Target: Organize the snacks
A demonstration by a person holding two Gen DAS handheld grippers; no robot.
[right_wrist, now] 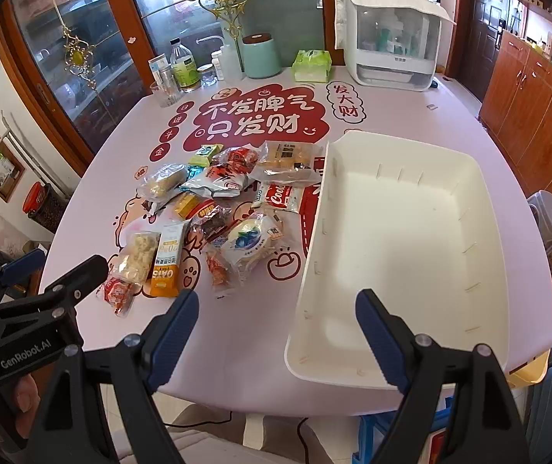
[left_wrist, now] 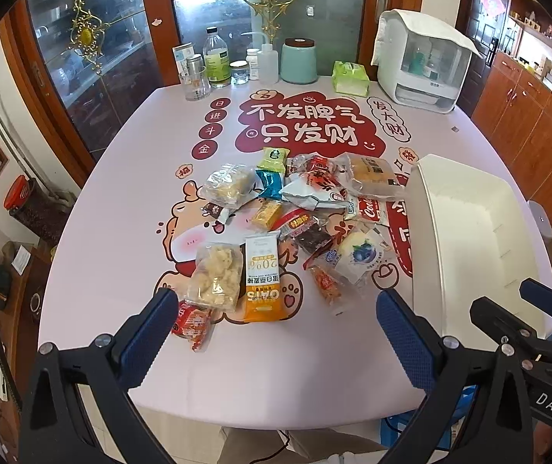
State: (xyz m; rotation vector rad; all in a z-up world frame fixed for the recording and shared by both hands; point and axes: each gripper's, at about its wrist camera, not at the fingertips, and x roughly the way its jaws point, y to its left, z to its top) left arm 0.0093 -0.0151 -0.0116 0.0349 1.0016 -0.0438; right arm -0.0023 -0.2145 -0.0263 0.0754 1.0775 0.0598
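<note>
A pile of wrapped snacks (left_wrist: pixel 287 208) lies on the middle of the pink printed table (left_wrist: pixel 121 232); it also shows in the right wrist view (right_wrist: pixel 214 208). Nearest are an orange oat bar (left_wrist: pixel 261 282), a clear bag of pale puffs (left_wrist: pixel 216 276) and a small red packet (left_wrist: pixel 193 323). An empty white bin (right_wrist: pixel 403 243) stands right of the pile, seen at the right in the left wrist view (left_wrist: pixel 465 239). My left gripper (left_wrist: pixel 272 301) is open and empty just before the pile. My right gripper (right_wrist: pixel 276 301) is open and empty at the bin's near left corner.
Bottles, jars and a teal canister (left_wrist: pixel 298 60) line the table's far edge, with a green tissue pack (left_wrist: pixel 350 76) and a white covered appliance (left_wrist: pixel 421 63). Glass cabinet doors stand behind. Wooden cabinets (right_wrist: pixel 539 89) are at the right.
</note>
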